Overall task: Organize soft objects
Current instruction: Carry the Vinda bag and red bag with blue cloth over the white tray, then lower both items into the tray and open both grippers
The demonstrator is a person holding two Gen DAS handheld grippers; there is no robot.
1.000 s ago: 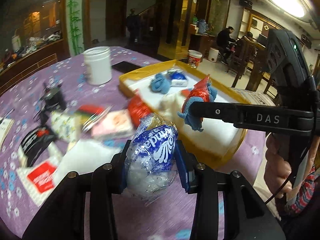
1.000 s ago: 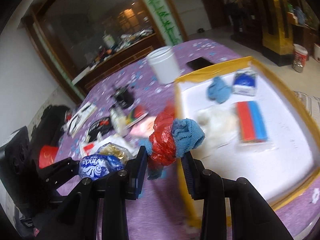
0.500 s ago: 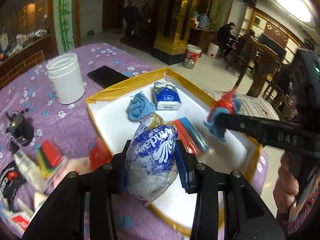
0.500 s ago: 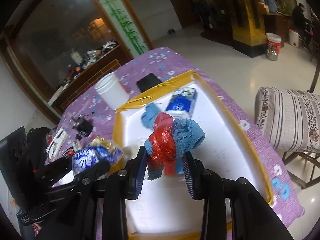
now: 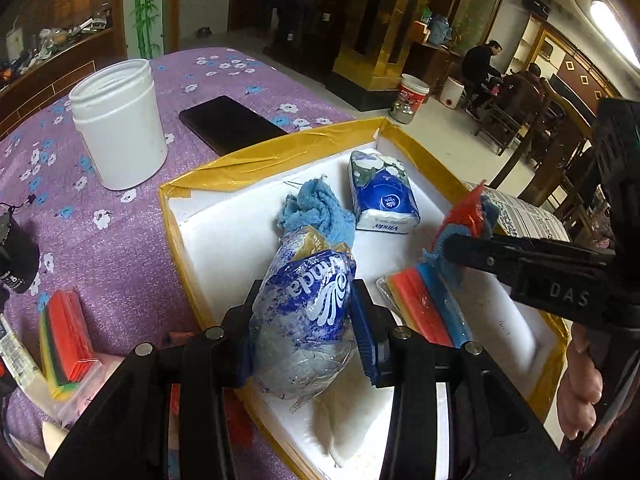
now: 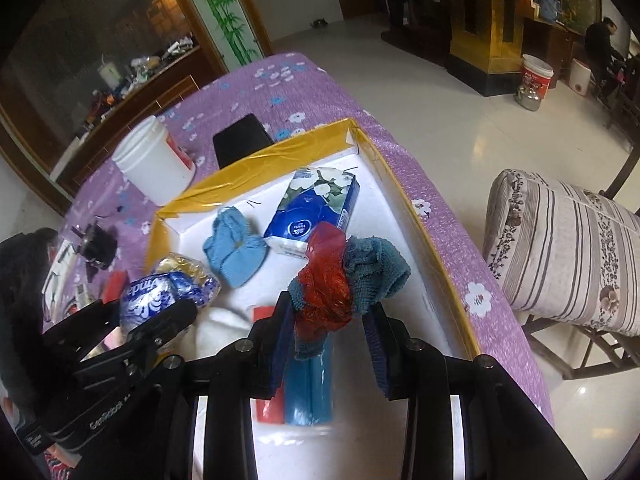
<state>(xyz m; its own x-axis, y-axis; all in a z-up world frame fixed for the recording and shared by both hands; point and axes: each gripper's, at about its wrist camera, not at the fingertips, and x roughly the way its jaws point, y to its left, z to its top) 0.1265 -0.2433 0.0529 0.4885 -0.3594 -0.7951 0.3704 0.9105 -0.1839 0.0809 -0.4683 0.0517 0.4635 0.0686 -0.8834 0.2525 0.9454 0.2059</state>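
Dim warm indoor light; bright ceiling lamp (image 5: pixel 612 28) flares at upper right of left view. Floor (image 6: pixel 440 120) glares pale. Strong fisheye bending, dark vignetted corners. Slight blur along right view's bottom.

Two grippers, the left gripper (image 5: pixel 304 316) and the right gripper (image 6: pixel 328 344), are being seen, each carrying one soft bundle. One yellow-edged tray (image 5: pixel 276 160) is being counted, with one blue cloth (image 5: pixel 316 212), one tissue pack (image 5: pixel 382 196) and one red-and-blue packet (image 5: pixel 424 308) lying in it. One white jar (image 5: pixel 120 124) and one black phone (image 5: pixel 230 124) are being counted at the far left.
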